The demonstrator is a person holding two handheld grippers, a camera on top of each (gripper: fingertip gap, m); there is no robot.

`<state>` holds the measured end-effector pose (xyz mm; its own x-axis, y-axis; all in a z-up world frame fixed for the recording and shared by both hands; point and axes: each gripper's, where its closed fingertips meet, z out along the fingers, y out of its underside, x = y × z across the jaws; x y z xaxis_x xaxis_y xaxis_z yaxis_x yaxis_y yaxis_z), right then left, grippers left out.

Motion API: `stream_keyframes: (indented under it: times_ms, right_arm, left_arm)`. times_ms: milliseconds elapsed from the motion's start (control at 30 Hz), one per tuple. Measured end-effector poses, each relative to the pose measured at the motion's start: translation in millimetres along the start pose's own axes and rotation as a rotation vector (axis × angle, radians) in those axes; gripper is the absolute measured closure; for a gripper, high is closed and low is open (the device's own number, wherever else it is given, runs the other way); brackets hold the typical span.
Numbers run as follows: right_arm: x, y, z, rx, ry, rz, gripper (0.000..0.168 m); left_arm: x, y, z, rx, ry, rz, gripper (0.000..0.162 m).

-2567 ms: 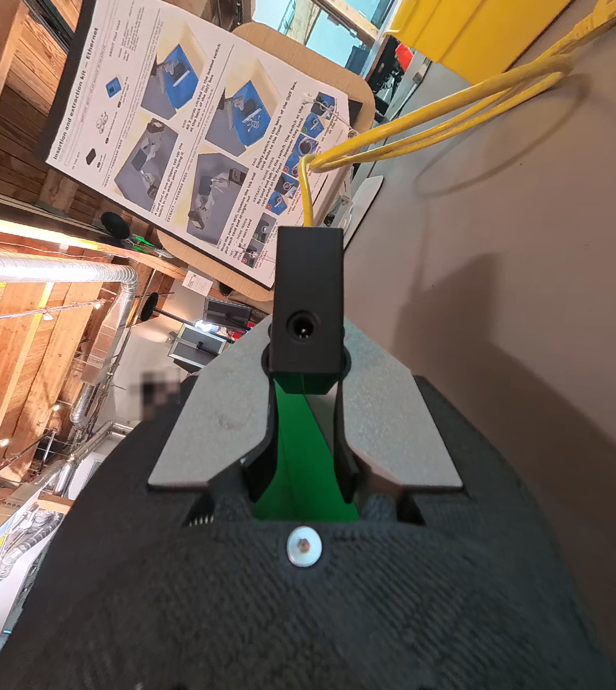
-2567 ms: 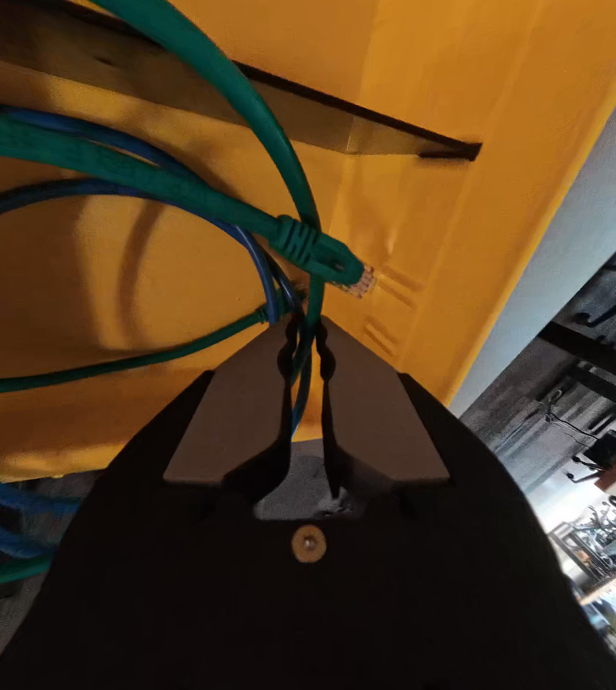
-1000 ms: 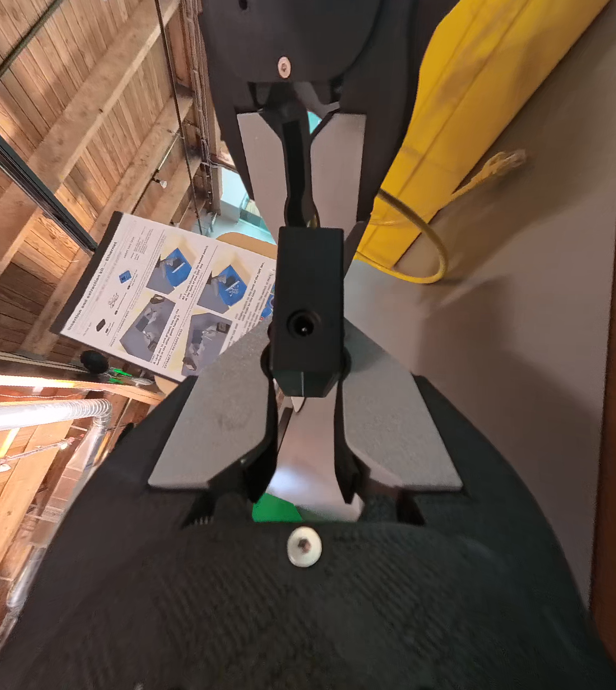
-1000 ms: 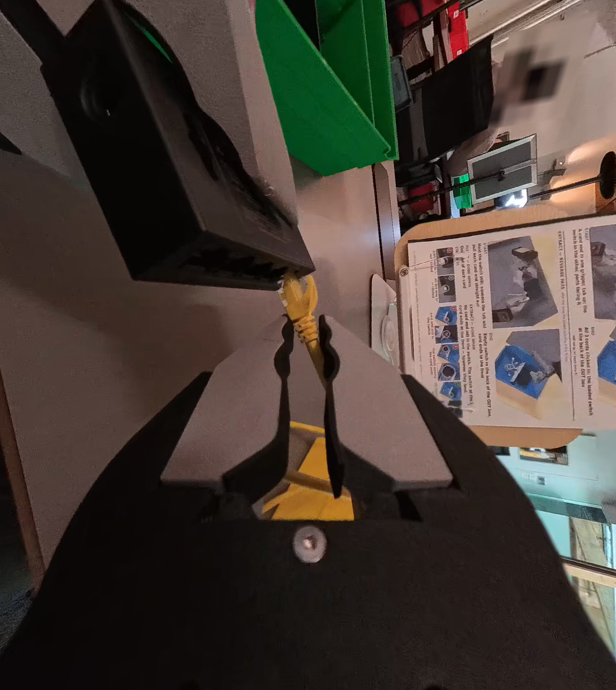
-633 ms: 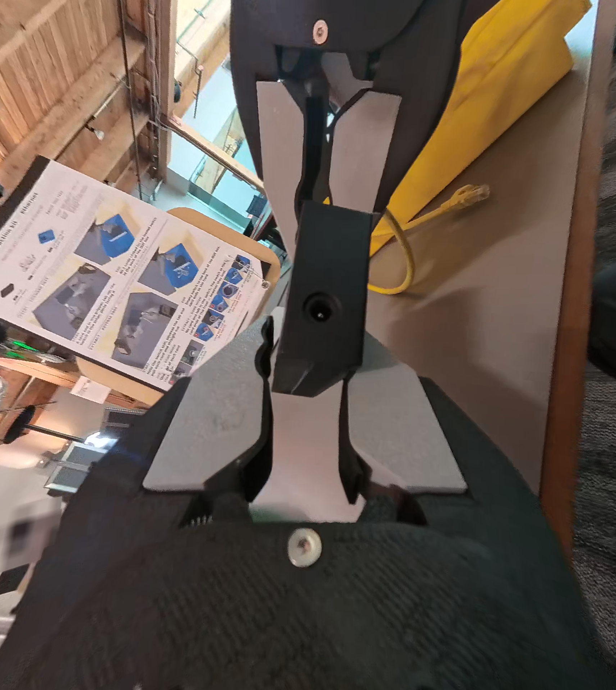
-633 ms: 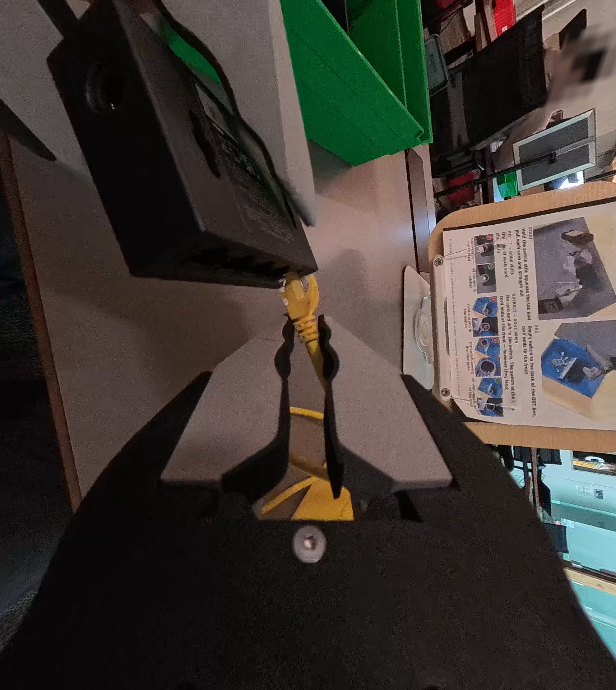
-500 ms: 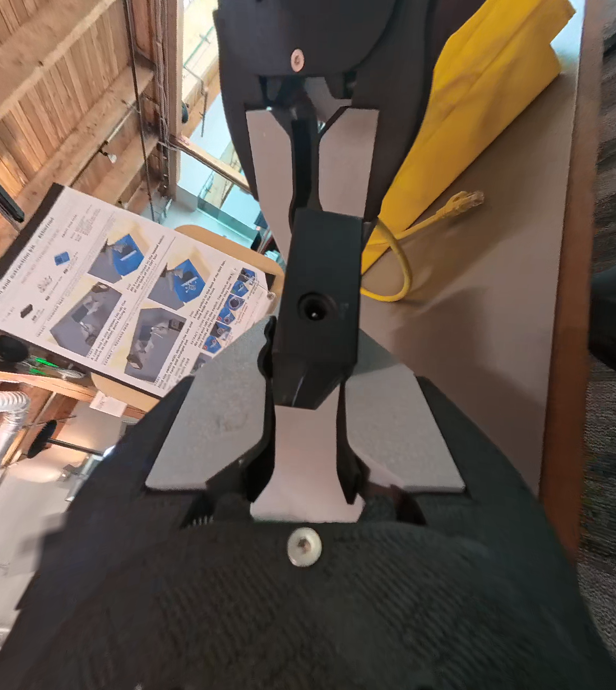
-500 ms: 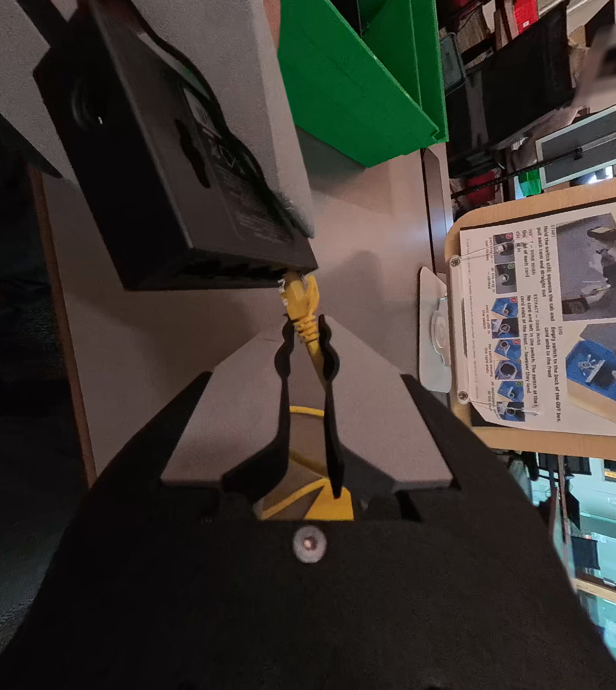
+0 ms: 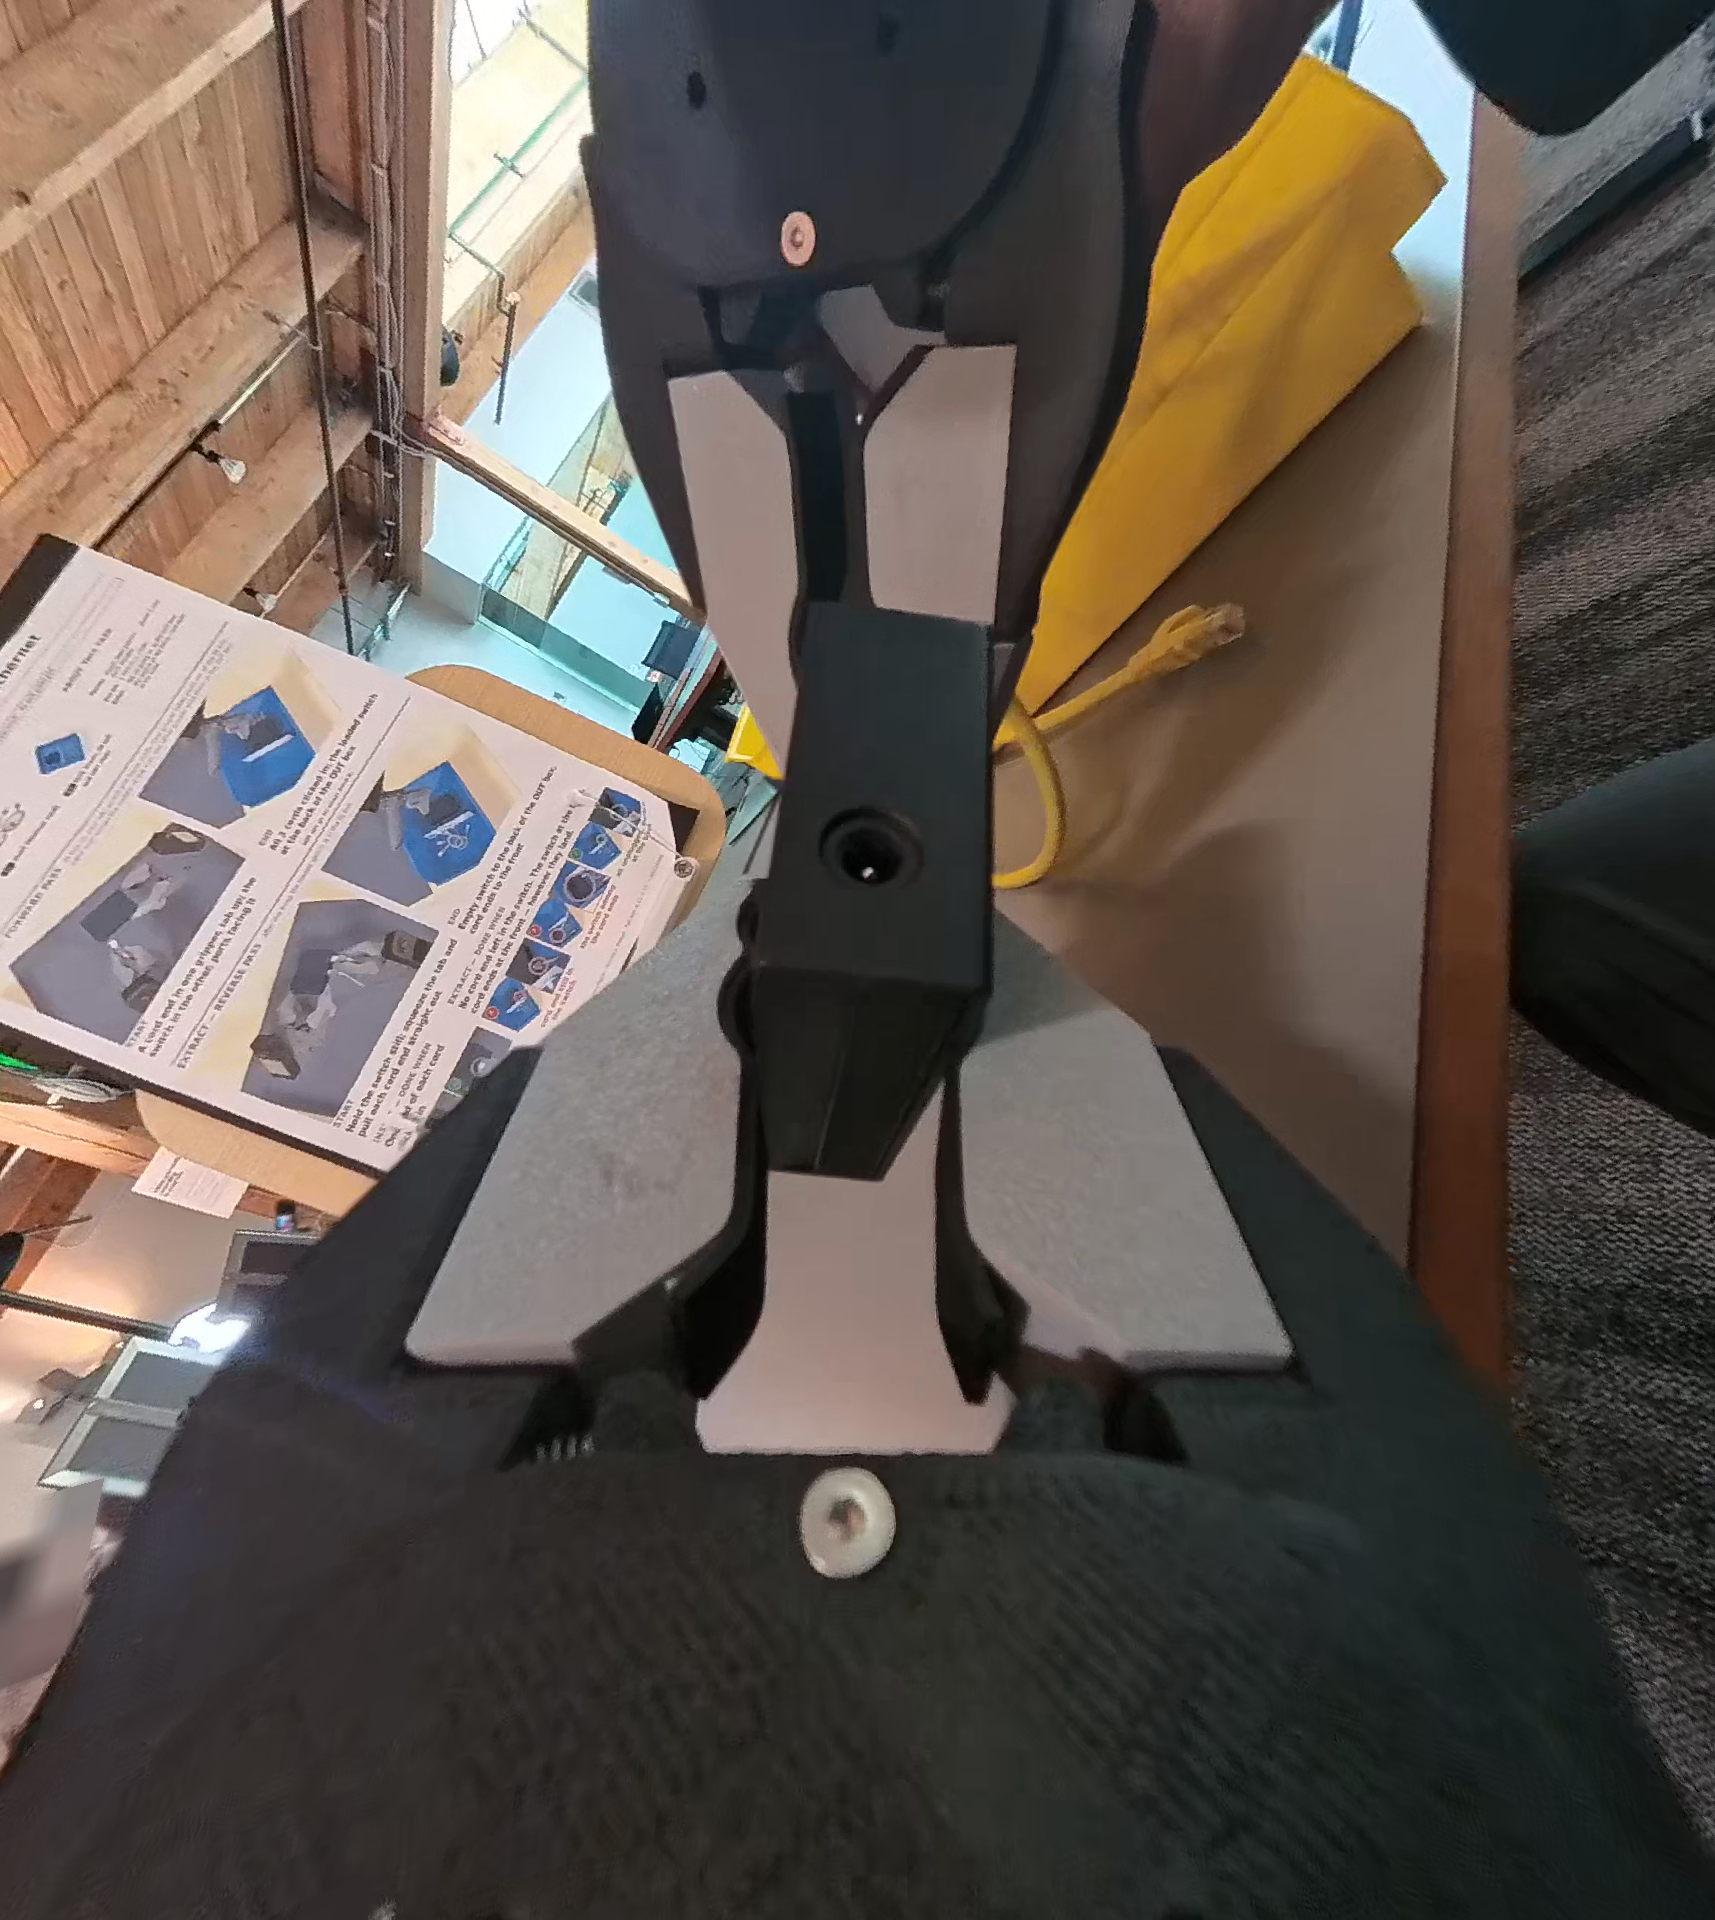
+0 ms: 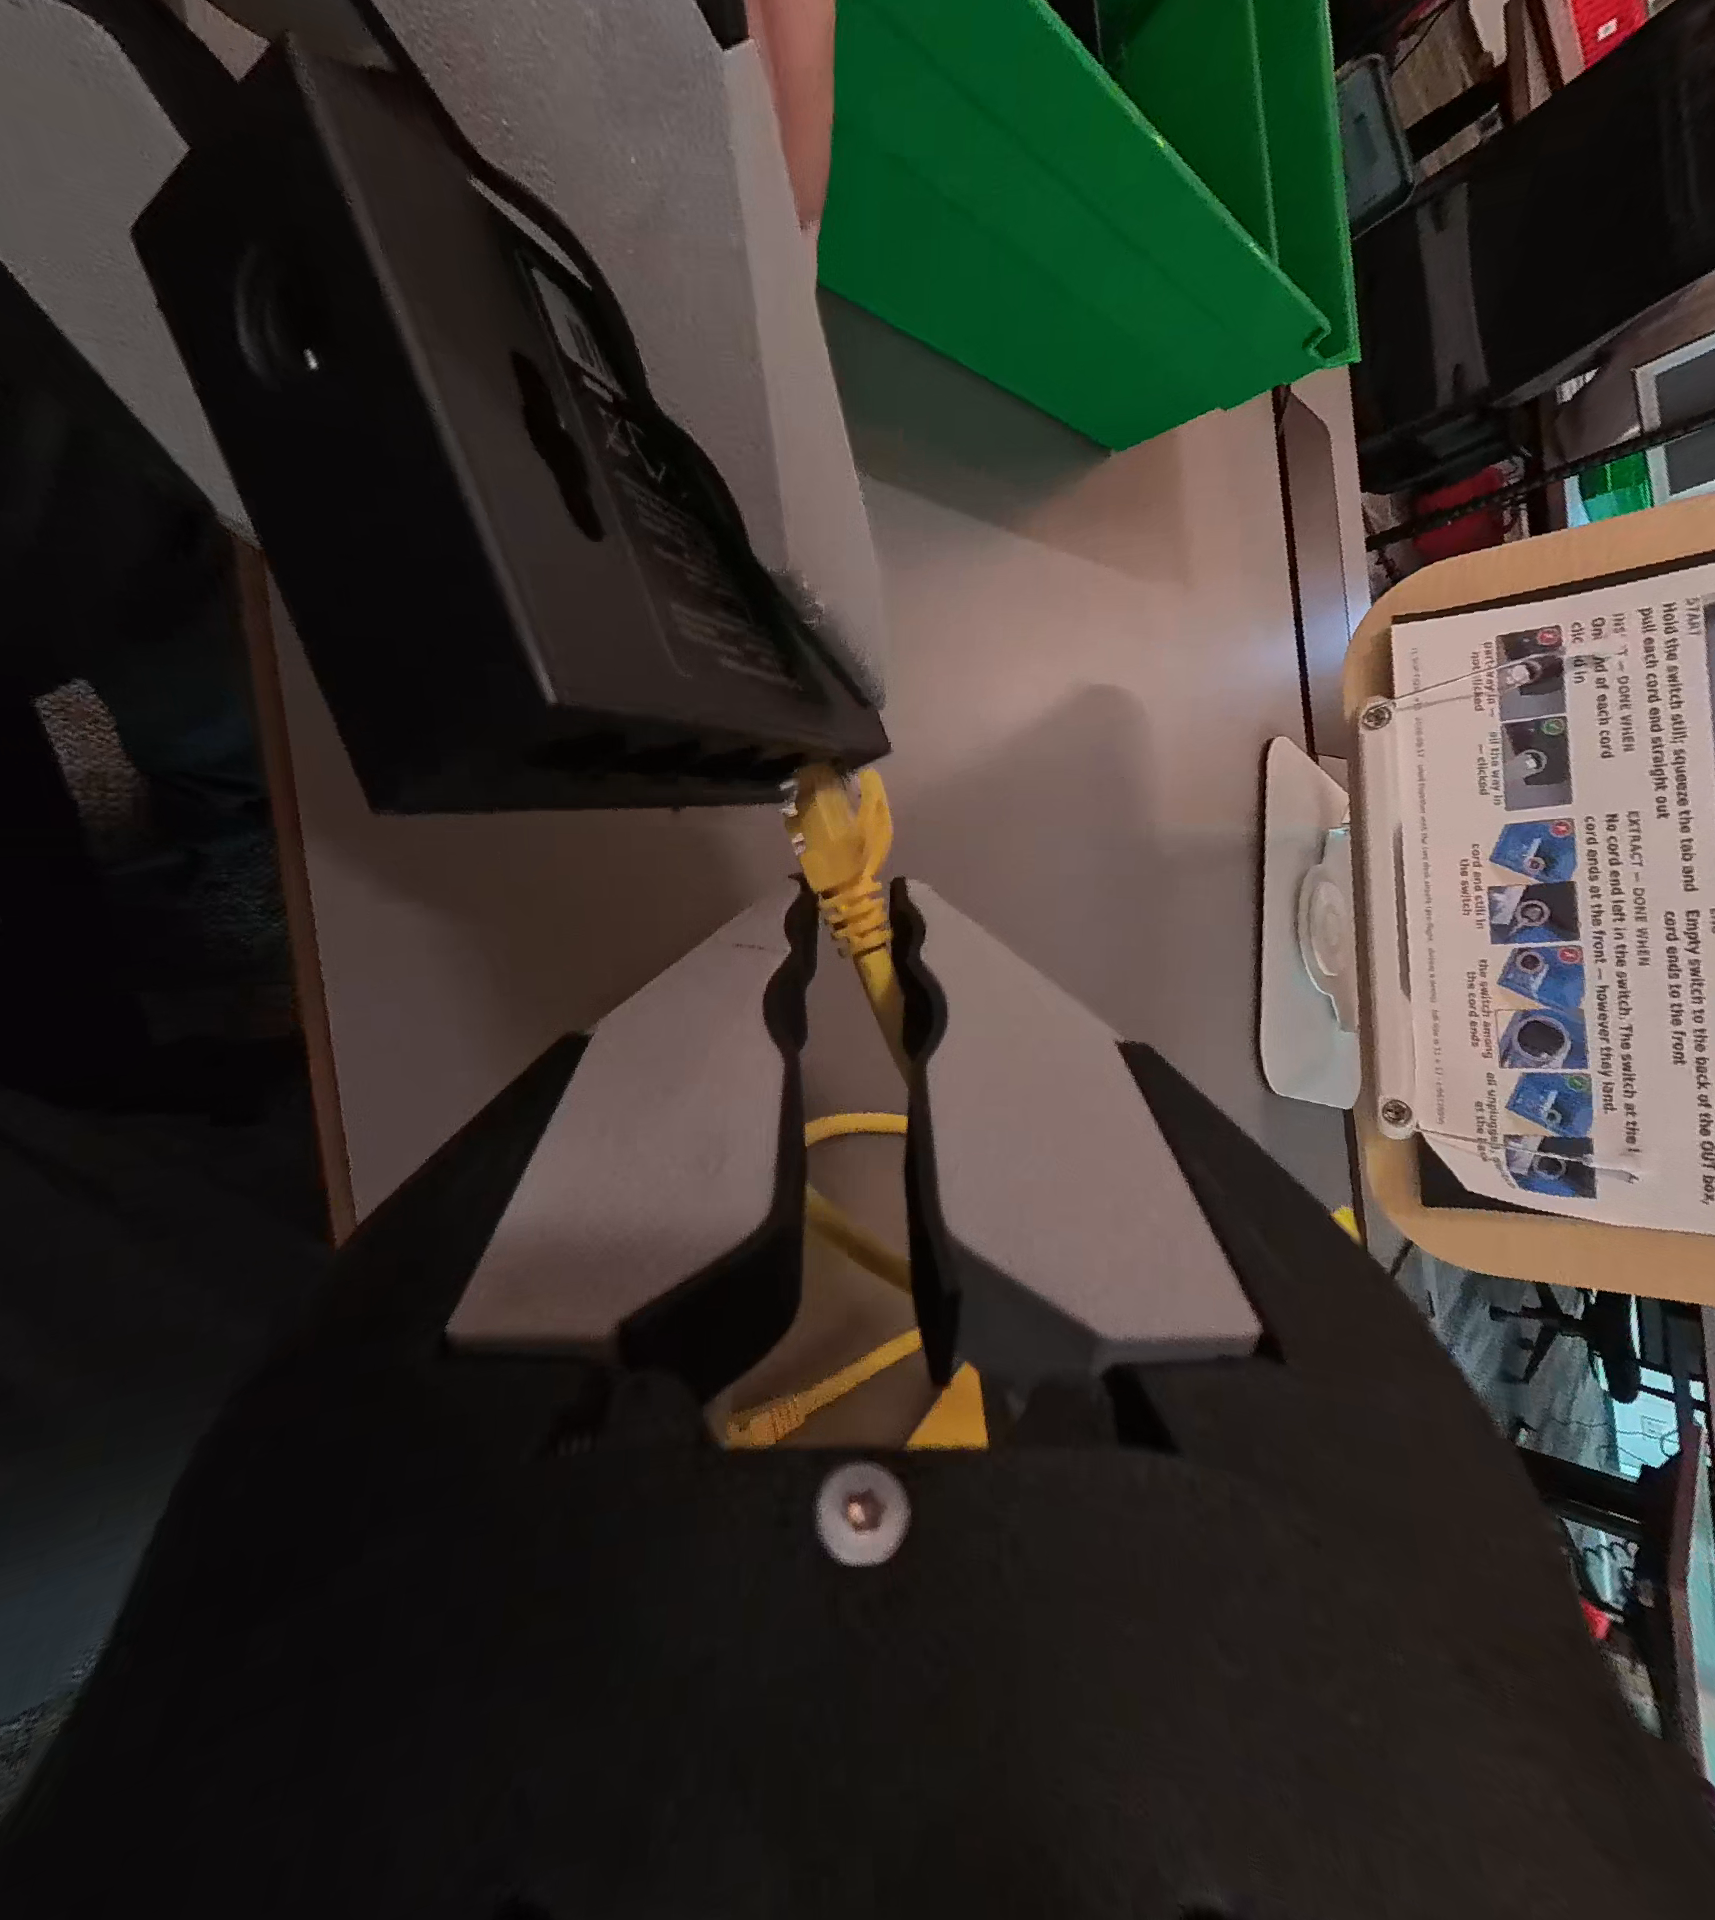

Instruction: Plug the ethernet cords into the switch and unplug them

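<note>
My left gripper (image 9: 863,966) is shut on the black switch (image 9: 879,831) and holds it above the grey table (image 9: 1248,935). In the right wrist view the switch (image 10: 479,499) hangs tilted, with the left gripper's fingers (image 10: 645,208) behind it. My right gripper (image 10: 851,904) is shut on a yellow ethernet cord just behind its plug (image 10: 832,831). The plug's tip touches the rightmost port of the switch; I cannot tell whether it is seated. The right gripper's fingers (image 9: 936,468) show beyond the switch. The cord's other end (image 9: 1196,634) lies loose on the table.
A yellow box (image 9: 1248,343) stands on the table behind the loose plug. A green bin (image 10: 1040,229) stands at the far side. An instruction sheet on a wooden board (image 9: 261,852) stands beside the table, also in the right wrist view (image 10: 1611,883). The brown table edge (image 9: 1466,831) borders grey carpet. Only a small space, under 4 cm, lies between the two pairs of fingers.
Both grippers have swung together, so the views have turned and the table edge and carpet have come into view. The plug stays at the switch's port. Both grips are unchanged.
</note>
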<state>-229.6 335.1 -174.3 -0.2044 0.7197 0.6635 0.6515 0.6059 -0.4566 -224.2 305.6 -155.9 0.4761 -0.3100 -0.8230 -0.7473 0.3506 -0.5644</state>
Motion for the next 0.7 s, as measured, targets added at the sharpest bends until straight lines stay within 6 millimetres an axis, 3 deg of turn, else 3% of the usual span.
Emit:
stream_keyframes:
  times_ms: [233,500,700]
  right_arm:
    - [-6,-6,-3,0.101,-0.072,0.075,0.157]
    - [-7,-30,-25,0.416,-0.204,0.245,0.148]
    - [-12,-34,-36,0.445,-0.174,0.15,0.152]
  left_arm:
    - [-1,-6,-4,0.004,0.041,-0.025,0.135]
    - [-6,-12,-7,0.031,0.062,-0.105,0.135]
    - [-7,-15,-14,0.086,0.126,-0.207,0.135]
